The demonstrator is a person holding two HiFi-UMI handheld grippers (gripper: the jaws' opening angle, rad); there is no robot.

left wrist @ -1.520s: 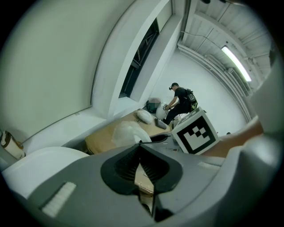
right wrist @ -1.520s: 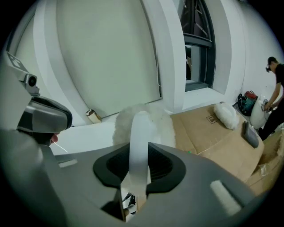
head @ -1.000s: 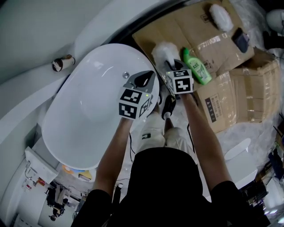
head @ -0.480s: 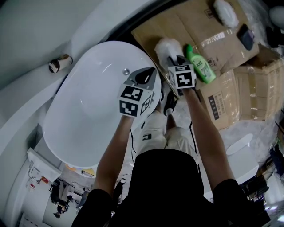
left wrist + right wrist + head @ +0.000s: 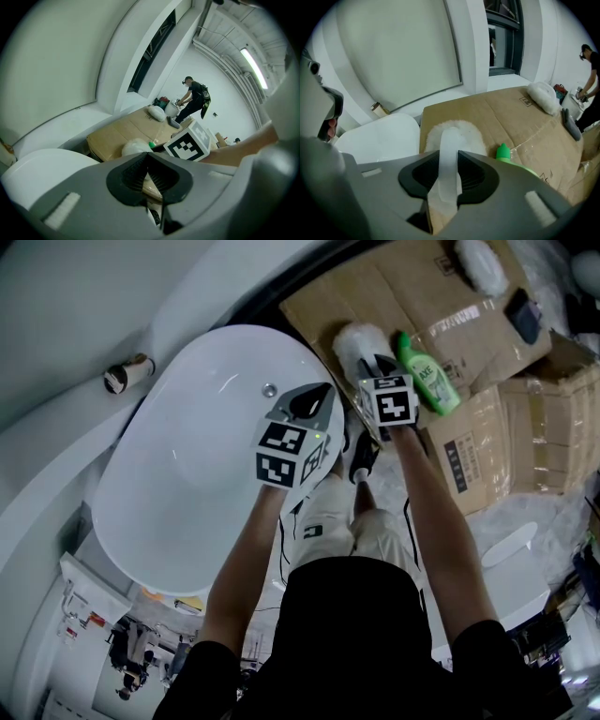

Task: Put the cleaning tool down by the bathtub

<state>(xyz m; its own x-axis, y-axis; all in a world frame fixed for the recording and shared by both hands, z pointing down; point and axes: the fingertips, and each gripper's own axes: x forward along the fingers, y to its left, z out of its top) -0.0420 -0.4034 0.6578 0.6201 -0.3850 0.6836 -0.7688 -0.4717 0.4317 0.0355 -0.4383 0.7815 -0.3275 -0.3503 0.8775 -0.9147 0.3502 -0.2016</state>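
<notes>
L tool [image 5: 147, 177] & R tool [image 5: 449, 176] both dip slightly. Duster [image 5: 354, 341] ahead of R tool drops closer to cardboard [image 5: 422, 296] below.

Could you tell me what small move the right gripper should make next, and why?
Probably open the right gripper and let go: its jaws clamp the cleaning tool by its handle, and the fluffy head seems to rest on the cardboard beside the bathtub.

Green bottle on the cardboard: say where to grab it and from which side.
Grip the wide middle of the green bottle, coming straight down from above. It lies flat on the cardboard, cap beside the brush, so its long sides look easiest to pinch.
</notes>
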